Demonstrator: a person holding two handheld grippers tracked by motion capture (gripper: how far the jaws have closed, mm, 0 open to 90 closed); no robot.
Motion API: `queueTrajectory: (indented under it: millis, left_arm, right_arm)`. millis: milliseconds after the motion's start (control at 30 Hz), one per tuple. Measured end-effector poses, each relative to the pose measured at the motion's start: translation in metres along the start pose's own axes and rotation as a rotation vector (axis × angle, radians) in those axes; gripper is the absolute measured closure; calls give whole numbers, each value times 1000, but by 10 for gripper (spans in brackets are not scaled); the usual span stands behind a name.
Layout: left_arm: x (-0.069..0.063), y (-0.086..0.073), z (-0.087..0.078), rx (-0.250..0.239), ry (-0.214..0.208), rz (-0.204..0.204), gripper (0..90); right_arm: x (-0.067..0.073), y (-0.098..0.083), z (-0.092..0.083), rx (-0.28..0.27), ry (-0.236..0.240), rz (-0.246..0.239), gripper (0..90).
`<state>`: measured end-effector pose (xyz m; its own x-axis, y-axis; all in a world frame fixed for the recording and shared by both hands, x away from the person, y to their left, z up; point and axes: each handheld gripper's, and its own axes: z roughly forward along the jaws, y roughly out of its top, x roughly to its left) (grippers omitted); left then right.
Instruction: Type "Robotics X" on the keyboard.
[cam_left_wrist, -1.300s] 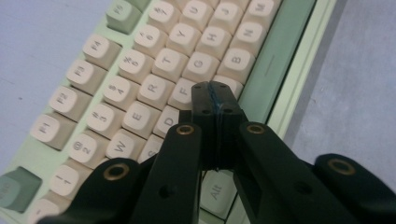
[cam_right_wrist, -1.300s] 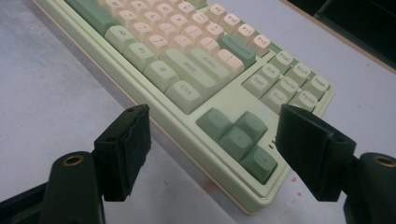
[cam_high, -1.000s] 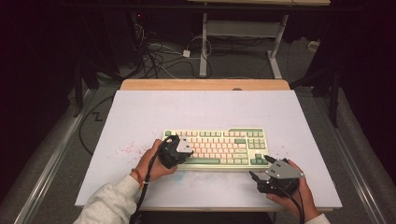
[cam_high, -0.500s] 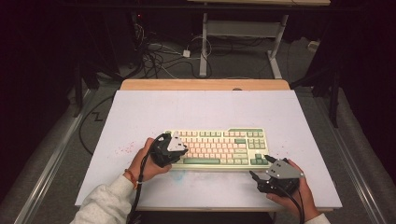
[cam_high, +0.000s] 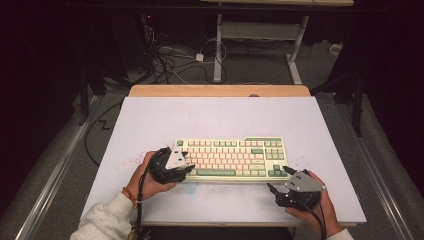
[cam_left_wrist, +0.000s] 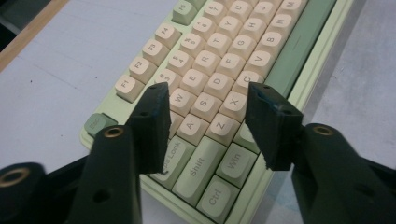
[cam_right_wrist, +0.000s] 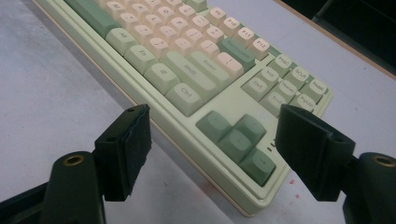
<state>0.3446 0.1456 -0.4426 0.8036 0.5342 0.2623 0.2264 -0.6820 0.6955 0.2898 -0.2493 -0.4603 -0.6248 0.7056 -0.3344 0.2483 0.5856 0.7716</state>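
Left gripper (cam_high: 186, 170) is held over the left end of the keyboard (cam_high: 235, 157); its jaws have just been opening and stand apart above the keys, nothing gripped. Keyboard lies flat on the white table (cam_high: 220, 115), toward its near edge. Right gripper (cam_high: 275, 182) is held wide, empty, just off the keyboard's near right corner.
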Motion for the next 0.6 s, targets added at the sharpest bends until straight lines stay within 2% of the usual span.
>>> queueTrajectory:
  millis: [133, 300, 467, 600]
  left_arm:
    - [0, -8, -7, -36, 23, -15, 332]
    - [-2, -20, -13, -61, 92, -44, 231]
    - [-1, -37, -20, -63, 95, -79, 183]
    - [-3, -49, -23, -37, 97, -91, 179]
  right_arm:
    - [0, 0, 0, -5, -1, 0, 271]
    - [0, 1, 0, -5, 1, 4, 271]
    - [0, 1, 0, -10, 2, 6, 271]
    - [0, 1, 0, -9, 4, 9, 271]
